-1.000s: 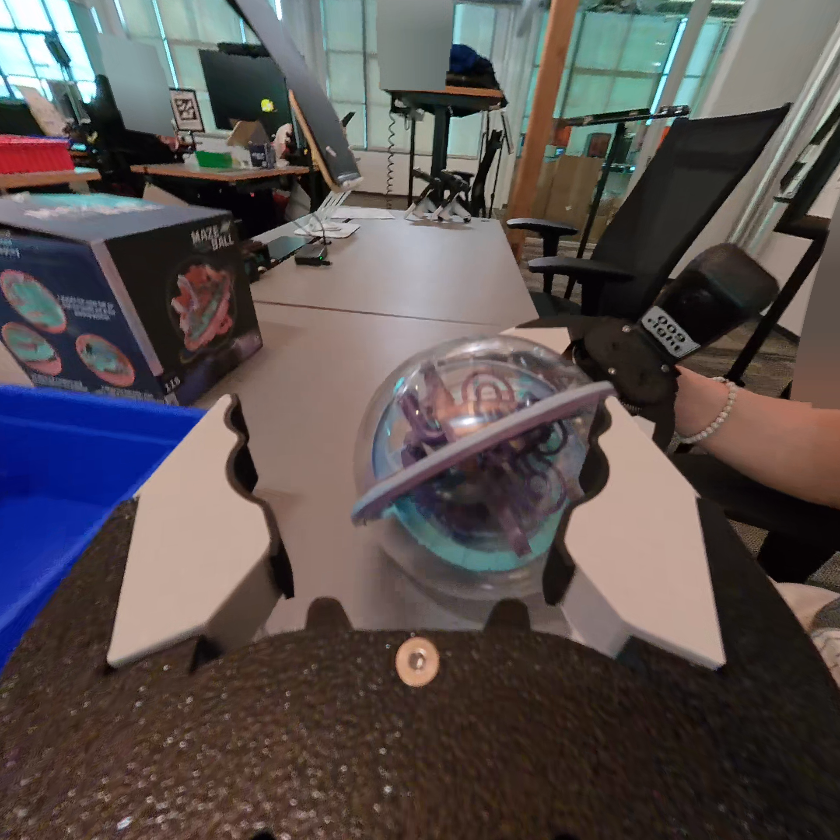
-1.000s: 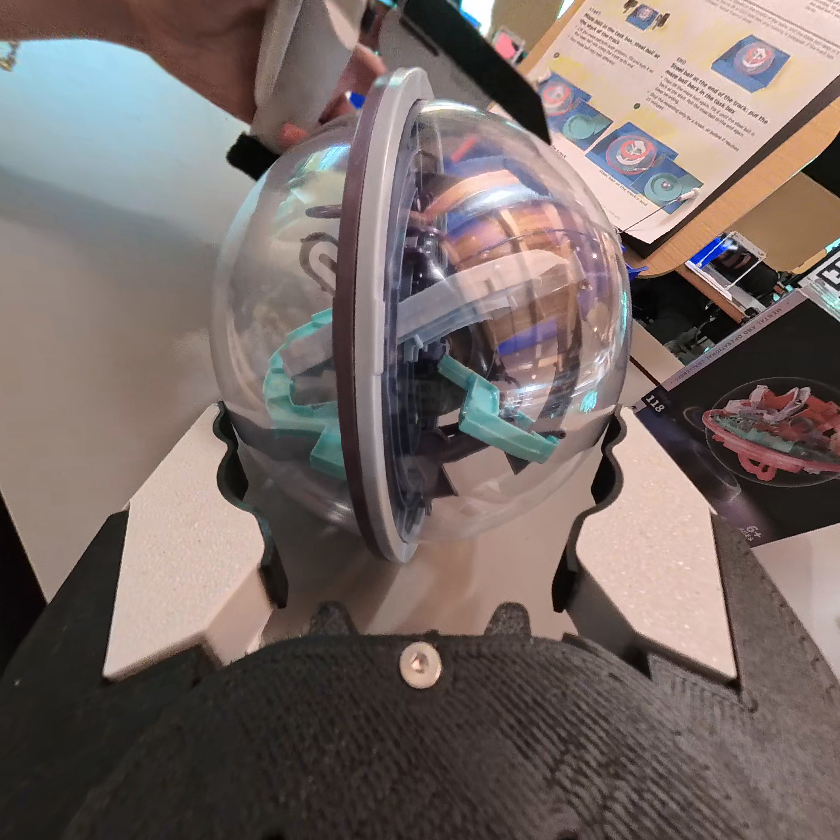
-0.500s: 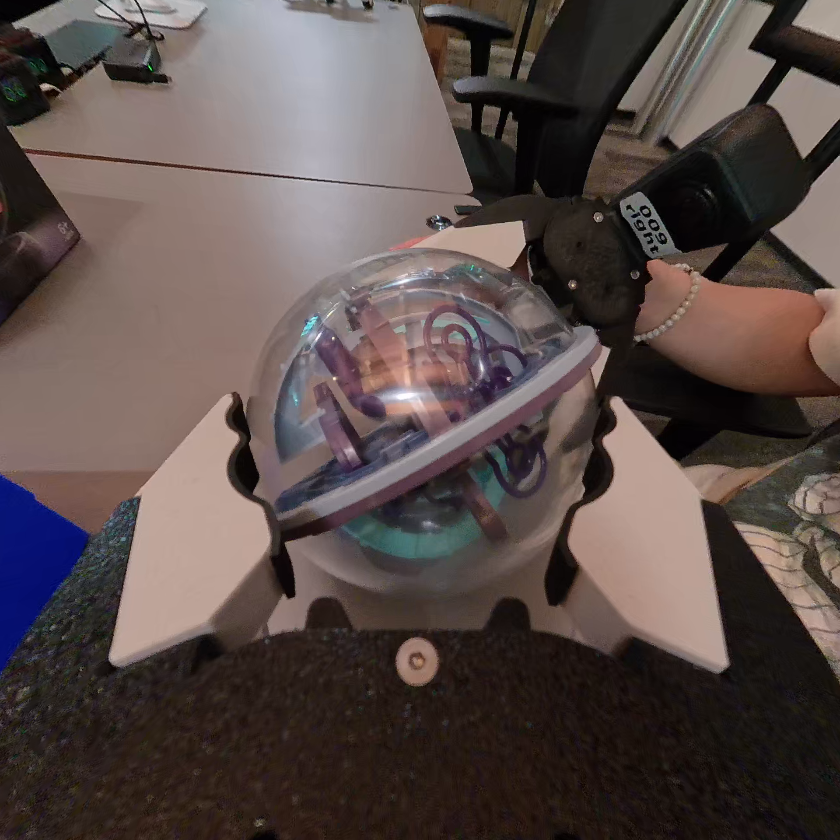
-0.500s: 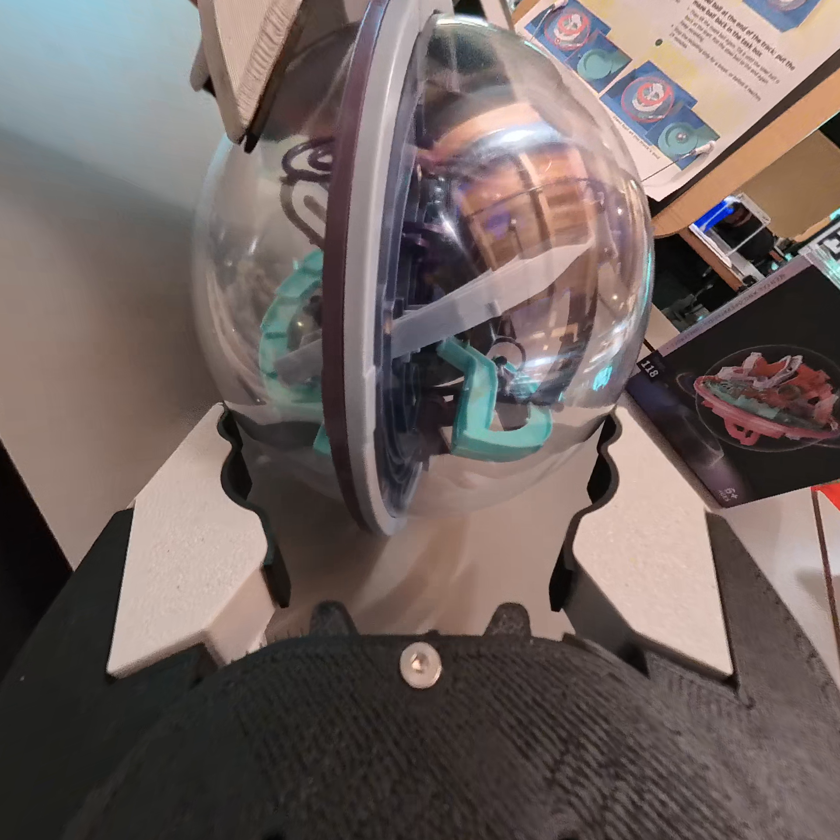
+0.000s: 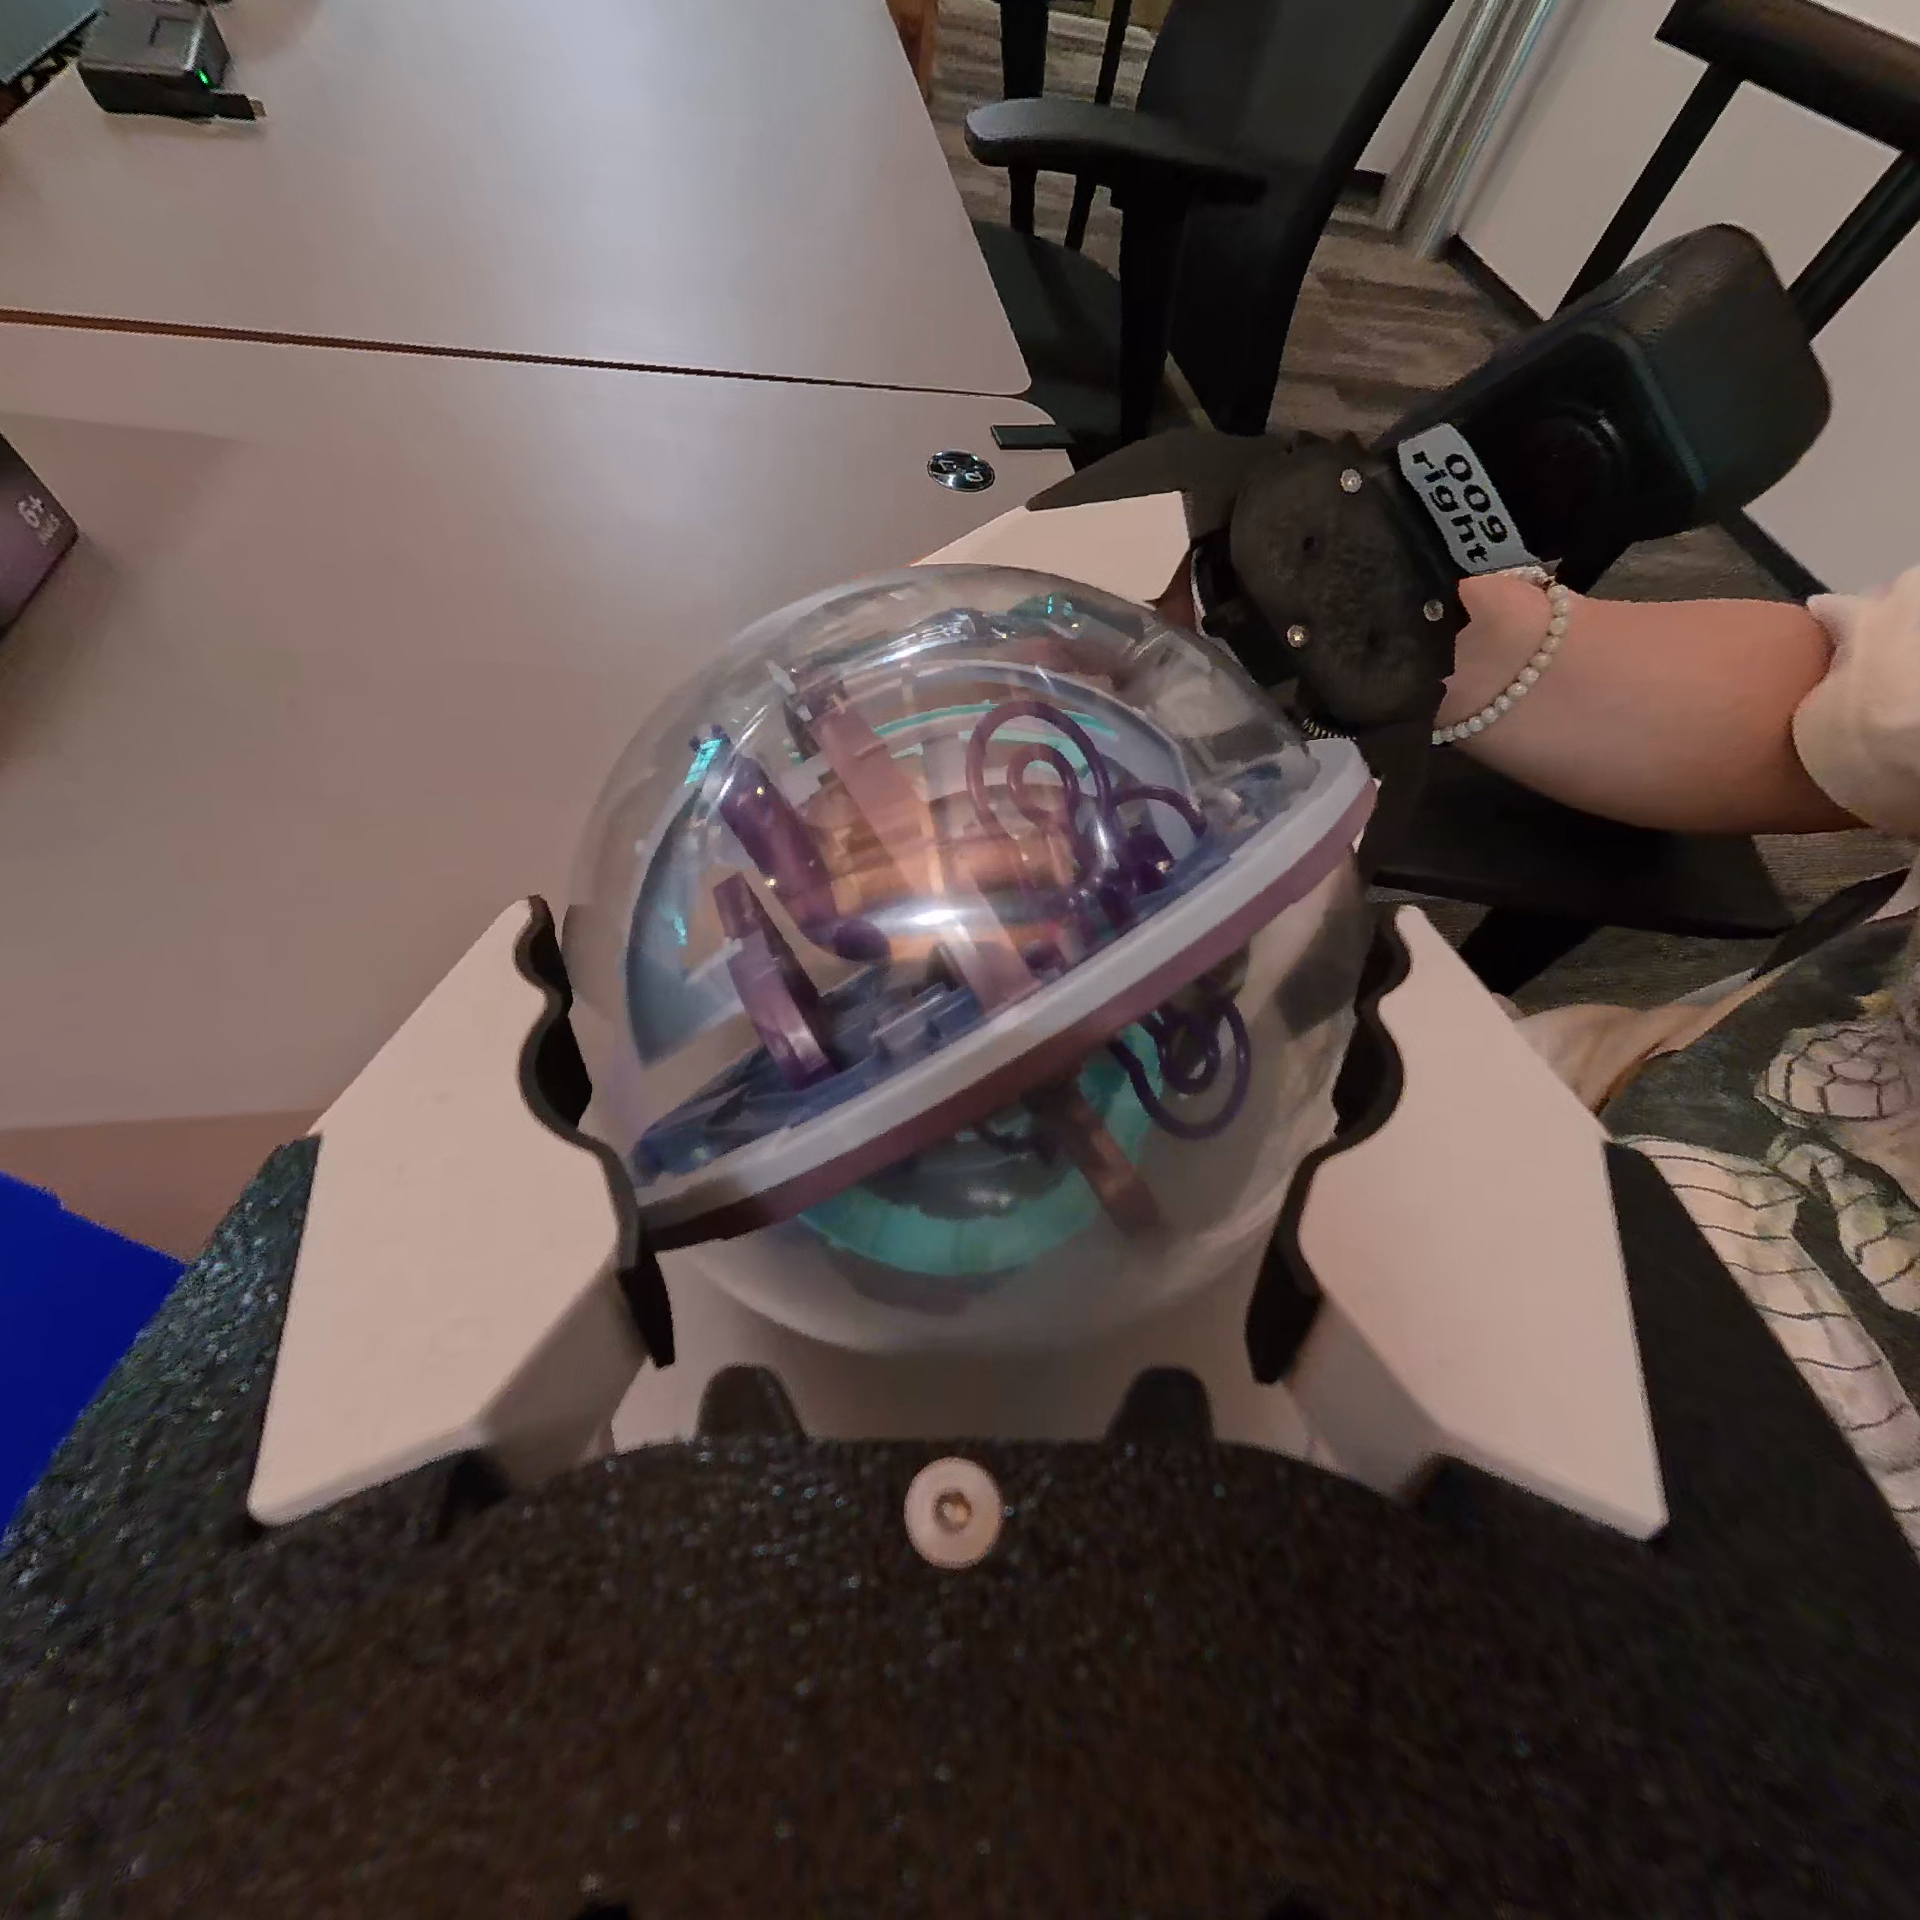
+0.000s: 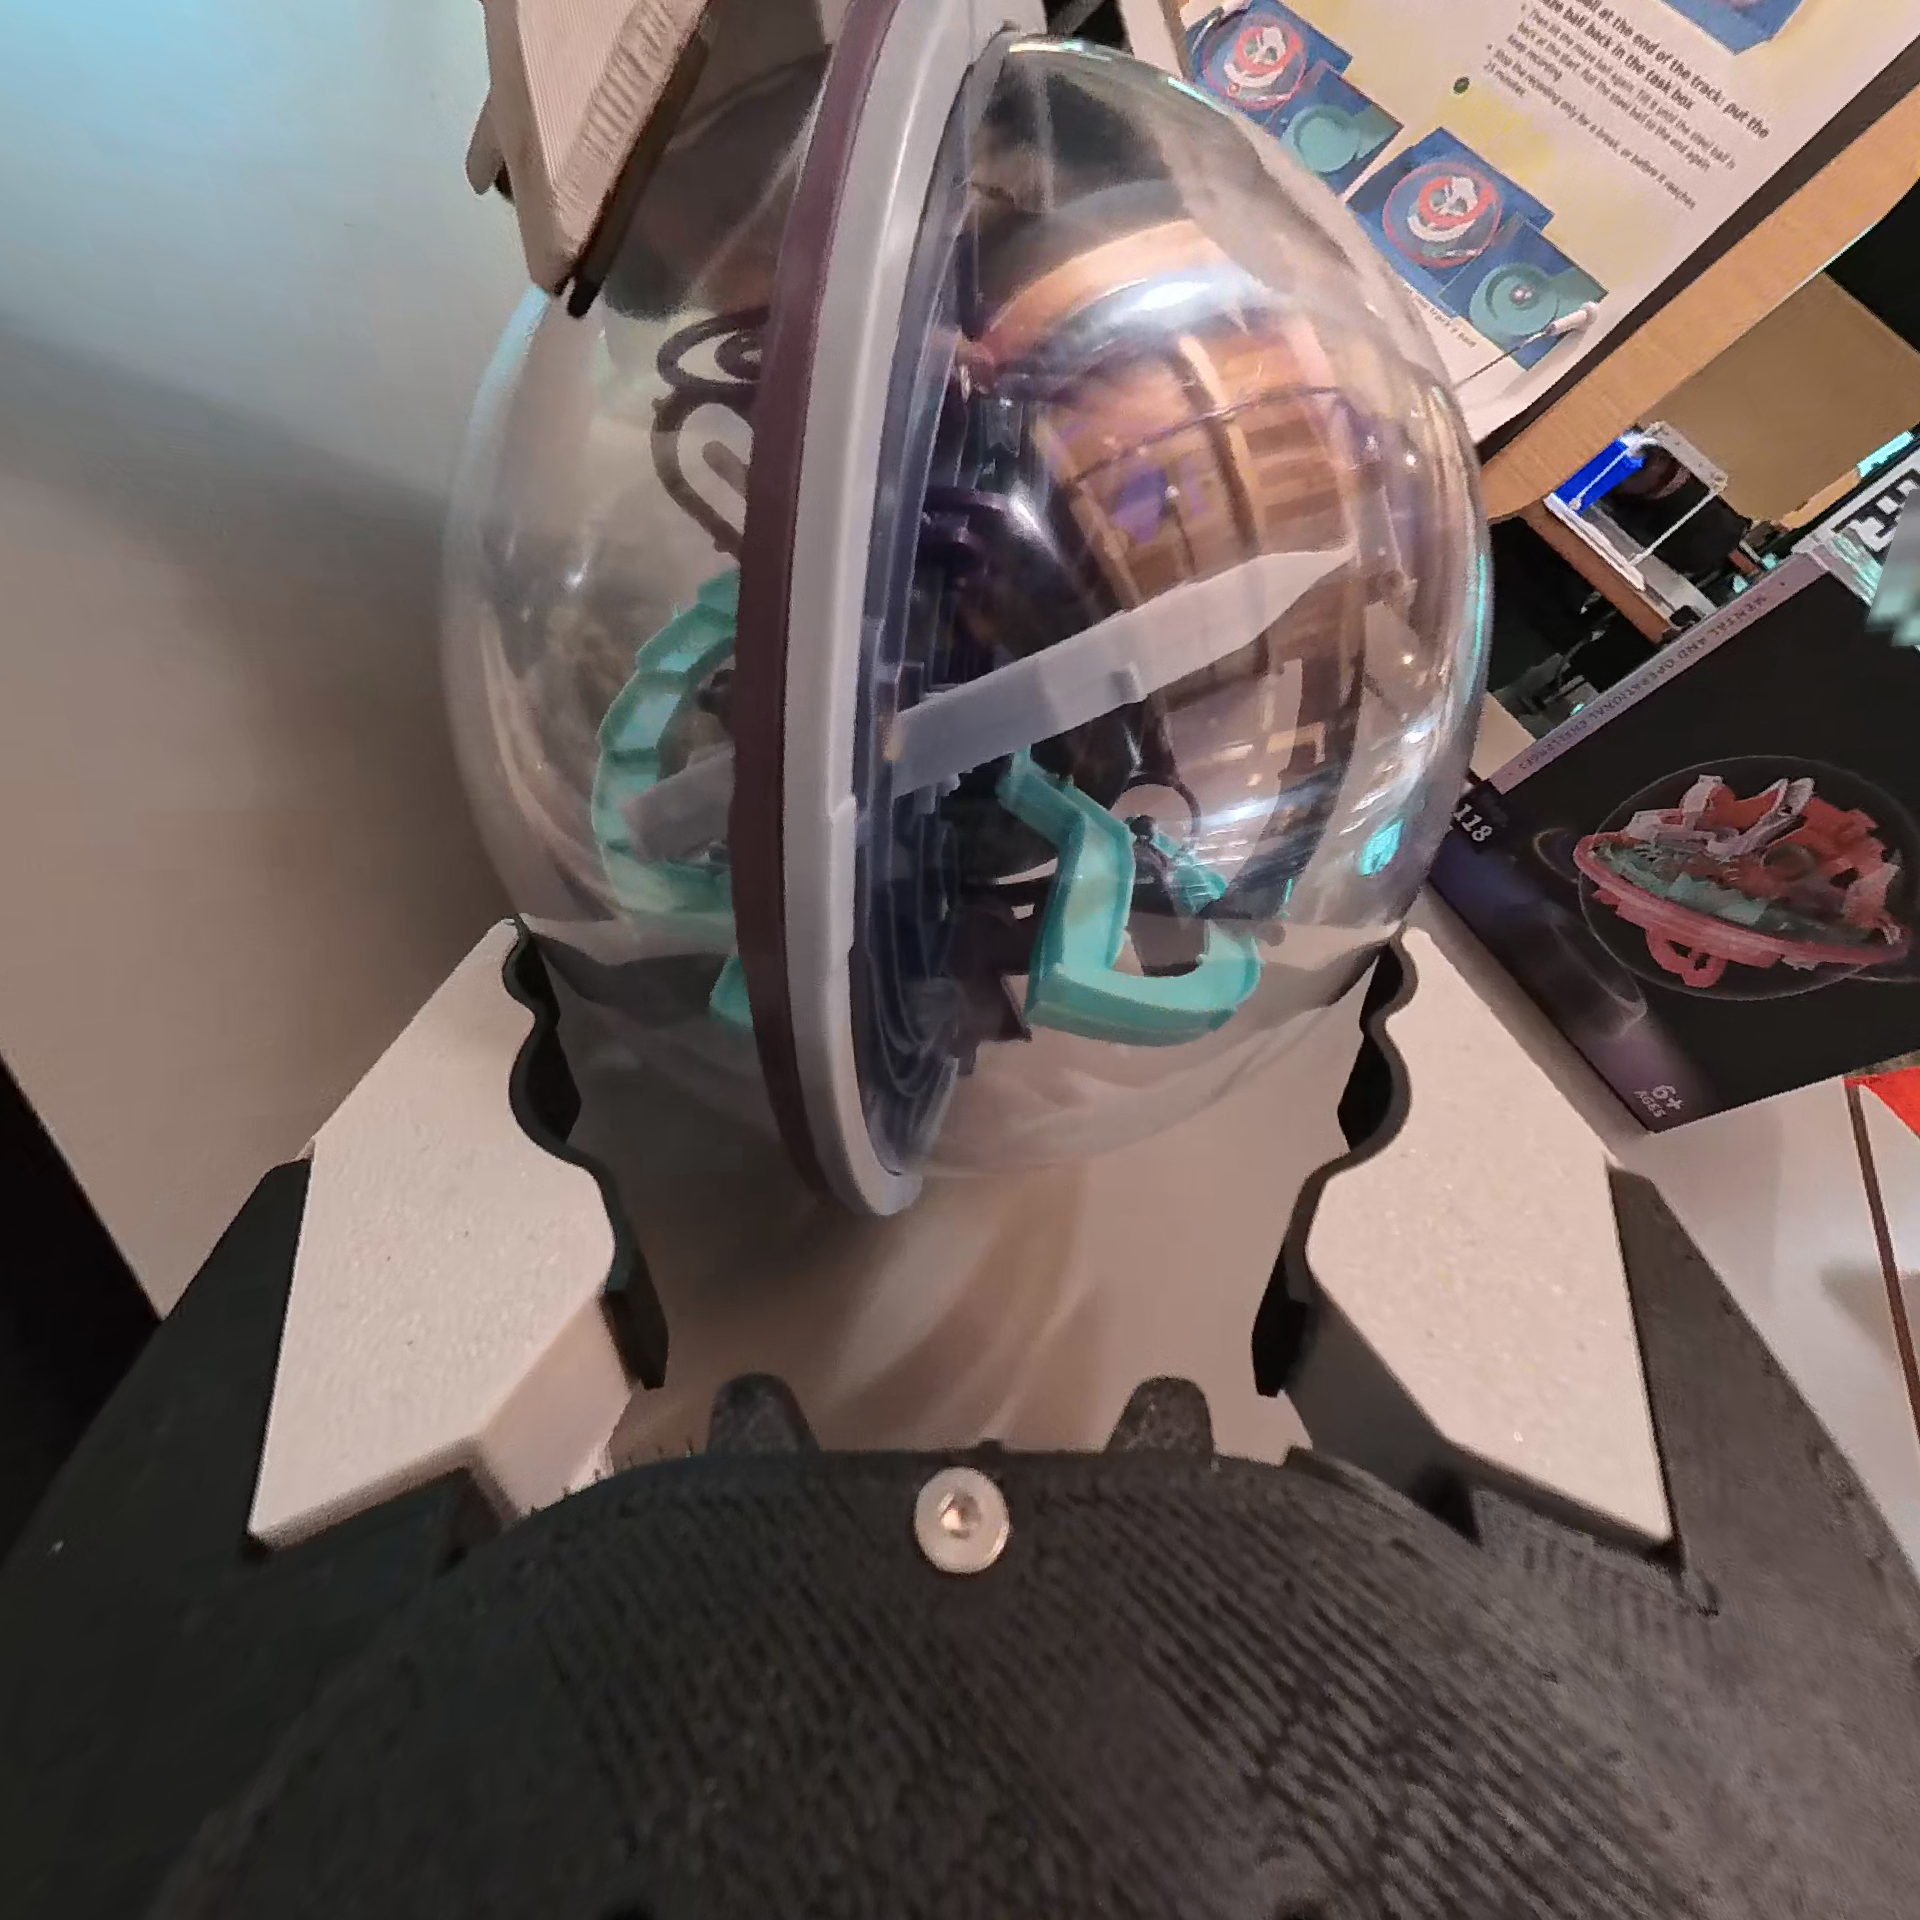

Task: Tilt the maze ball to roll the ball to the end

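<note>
Left wrist view: the left gripper clamps the clear maze ball at centre; the right gripper meets it at two o'clock.

Right wrist view: the right gripper grips the ball, its rim upright.

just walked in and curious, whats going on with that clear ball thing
A person is holding a clear maze ball between two hand-held grippers. The left gripper clamps it from the near side, its fingers against the dome on both sides. The right gripper grips it from the other side. The ball is lifted above the table and tilted, its grey rim slanting. The small ball inside can't be made out.
</note>
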Action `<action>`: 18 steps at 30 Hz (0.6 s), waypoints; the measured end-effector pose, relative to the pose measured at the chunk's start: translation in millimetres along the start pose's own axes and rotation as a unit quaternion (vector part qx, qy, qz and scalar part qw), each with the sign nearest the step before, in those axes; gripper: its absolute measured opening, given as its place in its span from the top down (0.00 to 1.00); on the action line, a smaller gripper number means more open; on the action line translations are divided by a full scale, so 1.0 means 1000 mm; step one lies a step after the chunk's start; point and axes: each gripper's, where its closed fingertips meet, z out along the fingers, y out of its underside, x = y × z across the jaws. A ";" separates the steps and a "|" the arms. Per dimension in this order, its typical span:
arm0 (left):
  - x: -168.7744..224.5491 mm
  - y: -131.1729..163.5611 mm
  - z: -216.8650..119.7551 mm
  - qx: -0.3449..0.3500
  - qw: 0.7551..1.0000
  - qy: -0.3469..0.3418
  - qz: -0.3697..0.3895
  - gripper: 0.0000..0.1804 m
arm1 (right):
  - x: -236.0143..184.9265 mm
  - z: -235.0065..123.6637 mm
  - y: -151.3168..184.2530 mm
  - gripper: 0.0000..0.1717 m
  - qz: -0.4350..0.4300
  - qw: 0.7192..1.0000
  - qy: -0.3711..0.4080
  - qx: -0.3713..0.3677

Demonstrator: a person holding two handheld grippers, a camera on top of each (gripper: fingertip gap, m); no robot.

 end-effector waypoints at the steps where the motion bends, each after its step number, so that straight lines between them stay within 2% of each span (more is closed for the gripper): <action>1: 0.000 0.000 0.000 -0.001 1.000 0.003 0.000 0.20 | 0.000 0.000 0.001 0.14 0.000 1.000 0.002 -0.003; 8: 0.001 -0.003 0.006 -0.017 0.999 0.026 0.018 0.20 | 0.003 -0.006 0.013 0.17 -0.023 0.998 0.031 -0.050; 12: 0.001 -0.002 0.006 -0.032 0.998 0.038 0.026 0.20 | 0.003 -0.009 0.013 0.19 -0.022 0.998 0.029 -0.054; 18: 0.007 -0.002 0.010 -0.048 0.996 0.054 0.058 0.20 | 0.003 -0.010 0.014 0.16 -0.044 0.997 0.022 -0.064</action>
